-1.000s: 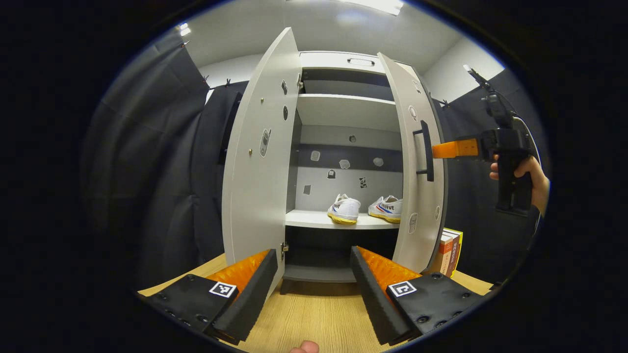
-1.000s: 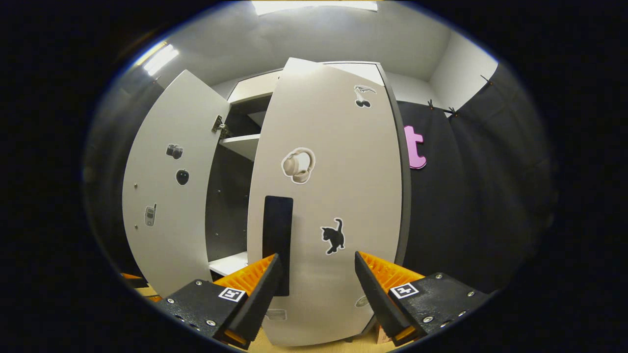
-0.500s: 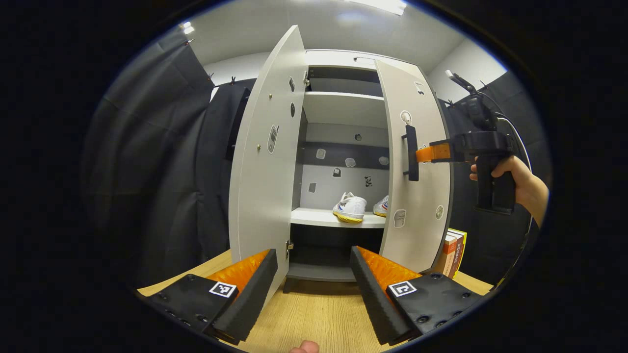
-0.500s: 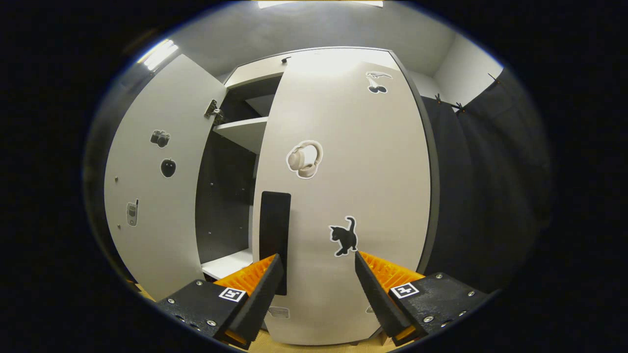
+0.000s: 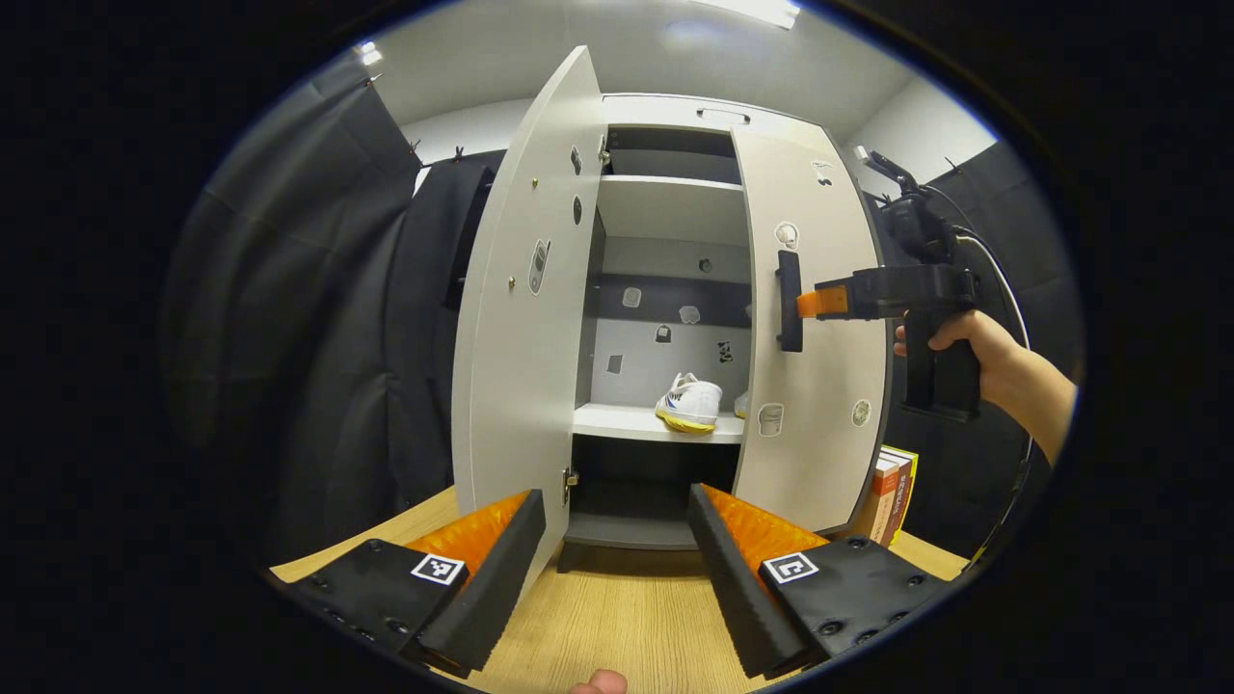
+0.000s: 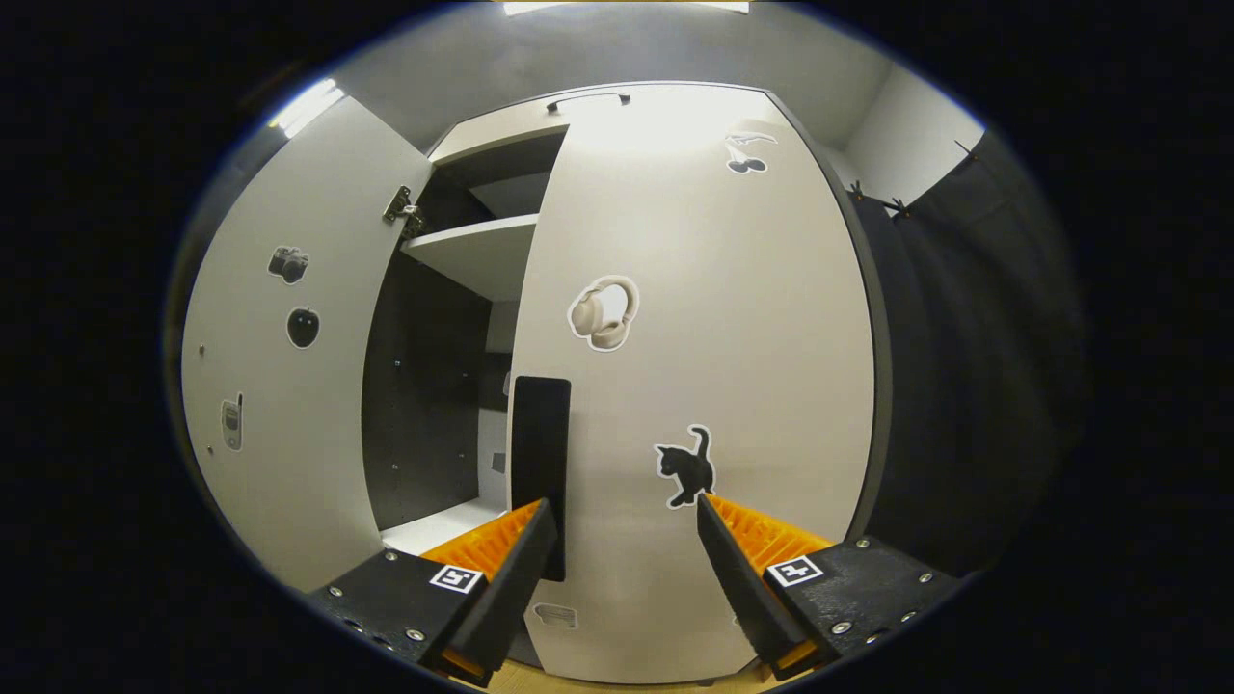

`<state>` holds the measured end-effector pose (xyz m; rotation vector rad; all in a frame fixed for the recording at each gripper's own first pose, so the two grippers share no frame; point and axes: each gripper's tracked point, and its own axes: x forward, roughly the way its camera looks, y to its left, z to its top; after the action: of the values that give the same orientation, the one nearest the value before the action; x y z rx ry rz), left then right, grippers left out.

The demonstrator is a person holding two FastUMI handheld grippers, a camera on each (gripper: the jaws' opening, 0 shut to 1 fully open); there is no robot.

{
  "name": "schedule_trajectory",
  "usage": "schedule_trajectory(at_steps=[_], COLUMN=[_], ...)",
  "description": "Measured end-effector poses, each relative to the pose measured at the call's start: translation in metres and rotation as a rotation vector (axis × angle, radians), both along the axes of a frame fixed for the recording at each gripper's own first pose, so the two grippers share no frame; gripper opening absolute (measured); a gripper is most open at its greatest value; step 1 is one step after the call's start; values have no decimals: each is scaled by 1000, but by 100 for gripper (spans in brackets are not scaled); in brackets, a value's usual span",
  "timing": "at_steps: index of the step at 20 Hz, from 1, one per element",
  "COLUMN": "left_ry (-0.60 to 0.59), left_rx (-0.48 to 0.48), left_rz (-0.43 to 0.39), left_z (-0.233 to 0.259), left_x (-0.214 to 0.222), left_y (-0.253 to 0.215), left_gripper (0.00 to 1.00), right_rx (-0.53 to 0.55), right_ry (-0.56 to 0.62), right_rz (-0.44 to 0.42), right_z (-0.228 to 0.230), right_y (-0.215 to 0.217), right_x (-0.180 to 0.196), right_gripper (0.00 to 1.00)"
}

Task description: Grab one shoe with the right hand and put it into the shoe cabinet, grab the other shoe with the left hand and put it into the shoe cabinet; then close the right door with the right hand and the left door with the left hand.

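The right gripper (image 6: 622,540) has its jaws spread wide and holds nothing; its fingers are set flat-on to the outer face of the right door (image 6: 694,386), with the dark door handle (image 6: 540,472) just beside the left finger. In the left gripper view this same gripper (image 5: 808,303) sits right at the handle (image 5: 789,301), held by a hand (image 5: 964,337). The step in hand looks like shutting the right door, which stands partly closed. To do it well, keep the push square to the panel, near the handle edge and away from the hinge, and follow the door's arc so the fingers do not skid across the smooth face.

The left gripper (image 5: 617,554) hangs low over the tabletop (image 5: 617,617), jaws equally wide and empty, facing the open cabinet. The left door (image 5: 525,318) stands wide open, edge toward this camera, waiting its turn.

One shoe (image 5: 690,402) rests on the middle shelf (image 5: 627,424) of the shoe cabinet (image 5: 675,111), its long axis running front to back and the rounded end nearest the camera; whether that is heel or toe is hard to tell. A sliver of the second shoe (image 5: 741,405) peeps past the right door's edge. Some books (image 5: 892,492) stand beside the cabinet.
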<state>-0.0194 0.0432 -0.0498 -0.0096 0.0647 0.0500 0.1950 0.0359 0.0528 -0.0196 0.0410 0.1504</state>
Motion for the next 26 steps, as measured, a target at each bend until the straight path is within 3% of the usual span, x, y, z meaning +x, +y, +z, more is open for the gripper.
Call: schedule_trajectory(at_steps=[5, 10, 13, 14, 17, 23, 26], left_ry=[5, -3, -5, -7, -11, -20, -28], left_rx=[-8, -10, -12, -14, -17, -25, -45], left_rz=[-3, -5, -15, -20, -35, -76, -81], left_z=[1, 5, 8, 9, 12, 18, 21], left_x=[1, 0, 0, 0, 2, 6, 5], left_y=[2, -1, -6, -8, -16, -35, -40], left_gripper=[97, 99, 94, 99, 99, 94, 97], right_rx=[-4, -4, -13, -12, 3, 41, 34], right_ry=[1, -13, -14, -13, -8, -21, -25], right_rz=[-9, 1, 6, 16, 34, -9, -57], right_z=[0, 3, 0, -3, -17, -39, -48], right_y=[-3, -12, -16, -16, -19, -36, -52], right_x=[-7, -47, -72, -83, -113, -165, -185], right_gripper=[92, 92, 92, 92, 92, 92, 92])
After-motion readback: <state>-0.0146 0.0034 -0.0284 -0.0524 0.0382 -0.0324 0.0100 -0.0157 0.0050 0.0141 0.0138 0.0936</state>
